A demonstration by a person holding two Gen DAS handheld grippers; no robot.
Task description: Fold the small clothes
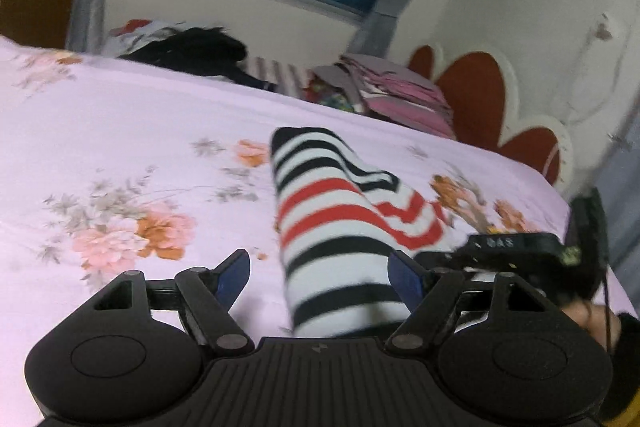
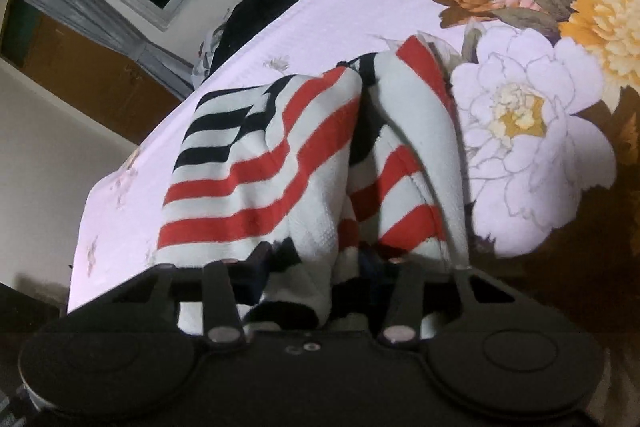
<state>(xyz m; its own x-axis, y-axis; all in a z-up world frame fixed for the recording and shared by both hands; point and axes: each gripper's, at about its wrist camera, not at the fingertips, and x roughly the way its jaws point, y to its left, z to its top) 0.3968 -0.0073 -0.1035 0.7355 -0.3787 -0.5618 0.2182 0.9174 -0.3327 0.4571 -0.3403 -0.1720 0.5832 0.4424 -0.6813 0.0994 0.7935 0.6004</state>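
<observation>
Striped garment [image 1: 332, 227] on floral bedsheet [image 1: 140, 131].

The left gripper [image 1: 320, 273] tilts down over the striped garment [image 1: 340, 223] with its blue-padded fingers [image 1: 234, 275] spread wide apart, nothing pinched, while the right gripper [image 2: 316, 267], just beside it, has its jaws buried in the garment's bunched cloth.
</observation>
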